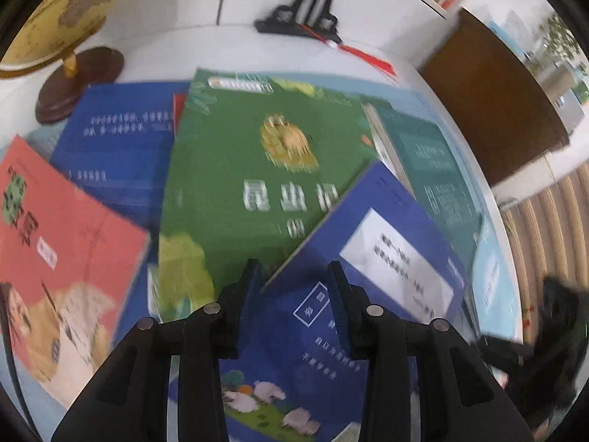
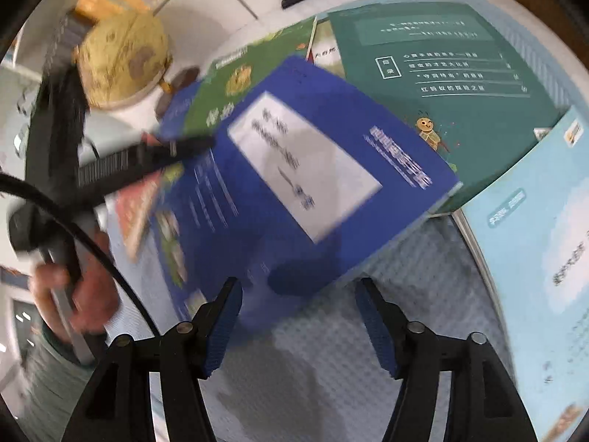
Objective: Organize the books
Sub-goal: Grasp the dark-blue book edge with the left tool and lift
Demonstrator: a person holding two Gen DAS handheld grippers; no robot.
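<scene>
I am looking down over a loose pile of books through both wrist cameras, and both views are smearing with motion. In the left wrist view the left gripper is hanging at the bottom centre with its tongs partly spread. A corner of the blue book with the white label is showing in the gap between them, though I cannot tell whether the pads are touching it. That book is lying tilted across the green book in the middle of the frame. A salmon book is sitting at the left edge and a globe is standing at the upper left. In the right wrist view the right gripper is hovering at the bottom centre with its tongs spread wide and pinching nothing. The blue book's near corner is lying just ahead of them over the textured mat. A teal book is filling the upper right and a pale blue book the right edge.
</scene>
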